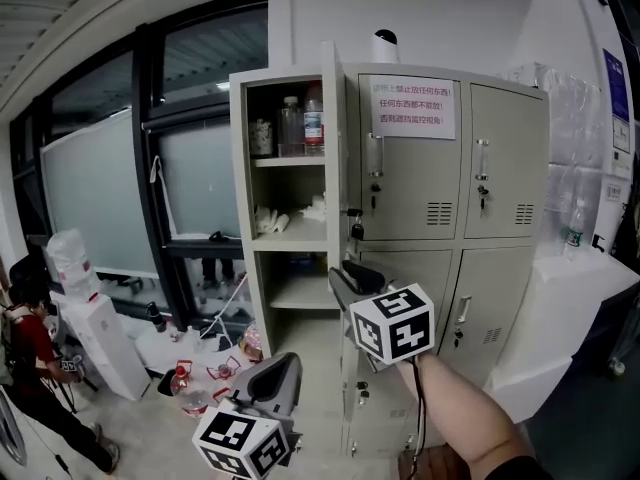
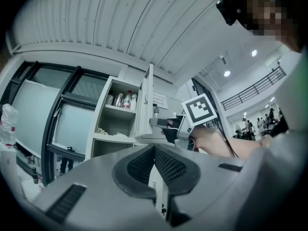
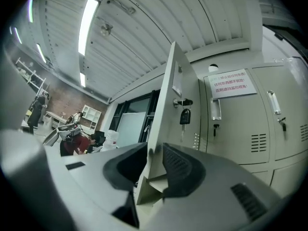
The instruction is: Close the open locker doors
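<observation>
The left hand-held gripper (image 1: pixel 283 370) hangs low and nearest, jaws together on nothing, probably kept clear of the door's swing. Higher up, the right hand-held gripper (image 3: pixel 154 154) pinches the lower free edge of the open door (image 3: pixel 166 107), narrow jaws on either face; that thin sheet likely gives a firm hold for swinging it shut. The door stands edge-on at the locker's (image 1: pixel 500 168) upper left, with a key (image 3: pixel 185 115) hanging from it and bottles (image 1: pixel 300 123) exposed on the shelf (image 1: pixel 290 161) behind. The compartment (image 1: pixel 290 278) below is open too, so closing has barely begun.
</observation>
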